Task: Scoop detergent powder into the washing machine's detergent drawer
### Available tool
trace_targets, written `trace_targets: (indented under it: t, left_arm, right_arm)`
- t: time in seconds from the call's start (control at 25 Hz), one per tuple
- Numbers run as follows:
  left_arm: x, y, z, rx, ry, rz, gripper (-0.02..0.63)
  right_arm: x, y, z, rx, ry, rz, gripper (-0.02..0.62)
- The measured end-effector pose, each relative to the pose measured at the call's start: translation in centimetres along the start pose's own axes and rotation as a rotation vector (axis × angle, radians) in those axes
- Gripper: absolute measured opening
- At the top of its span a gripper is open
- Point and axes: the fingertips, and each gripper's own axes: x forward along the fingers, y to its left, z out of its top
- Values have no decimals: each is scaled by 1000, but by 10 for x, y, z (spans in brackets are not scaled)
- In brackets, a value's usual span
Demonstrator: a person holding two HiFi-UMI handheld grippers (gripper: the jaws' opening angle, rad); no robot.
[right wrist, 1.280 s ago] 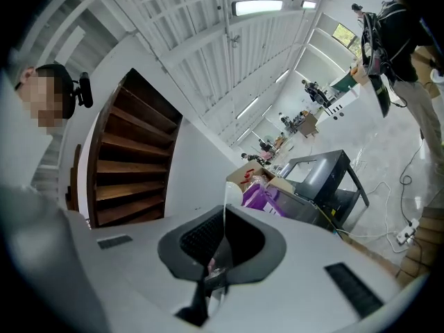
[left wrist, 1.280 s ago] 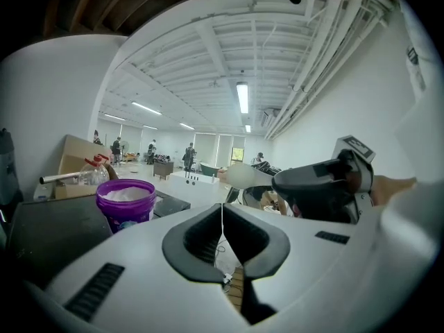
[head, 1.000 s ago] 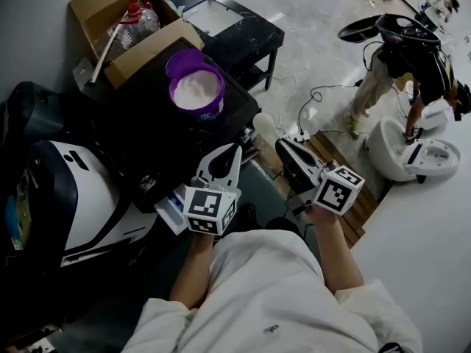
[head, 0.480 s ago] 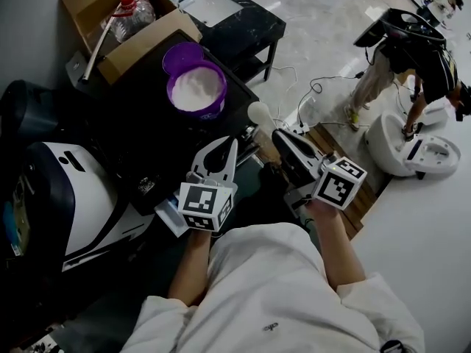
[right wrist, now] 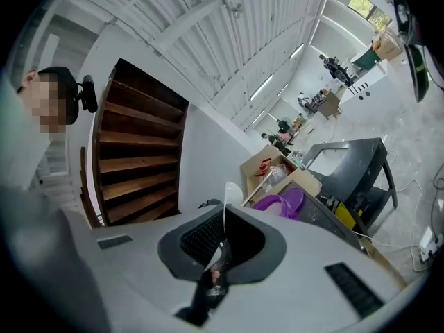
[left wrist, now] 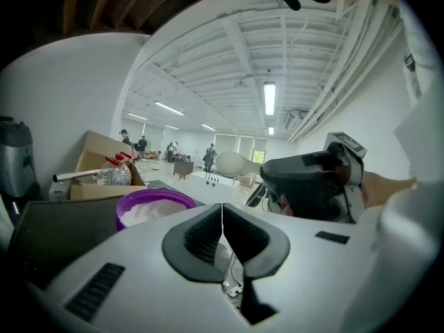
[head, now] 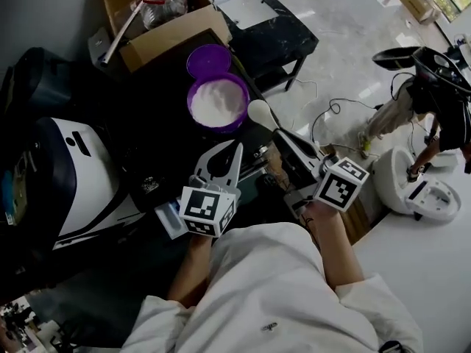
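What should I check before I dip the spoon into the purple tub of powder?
1. Right tool shut on the spoon handle: ok.
2. Spoon bowl empty: cannot tell.
3. Purple tub open, lid lying beside it: ok.
4. Powder in the tub: ok.
5. Left tool shut, empty, short of the tub: ok.
6. Detergent drawer pulled out, partly hidden by the left tool: ok.

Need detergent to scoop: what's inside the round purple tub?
White powder fills the round purple plastic tub nearly to its rim. The powder hides the tub's bottom and anything buried.
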Motion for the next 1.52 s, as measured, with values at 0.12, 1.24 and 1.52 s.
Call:
trace_targets:
  t: [0.12,1.24,1.52]
  left_arm:
    - [9,11,6,-13,-8,44,20]
    - [-11,72,12,-161,-69,550,20]
    - [-15,69,5,-182,-67,613,20]
  right_arm:
    - [20,-9,8,-1,48,31,9]
    - [136,-42,-17,-379,638,265,9]
    - [143,-55,-25,-593,778,293,9]
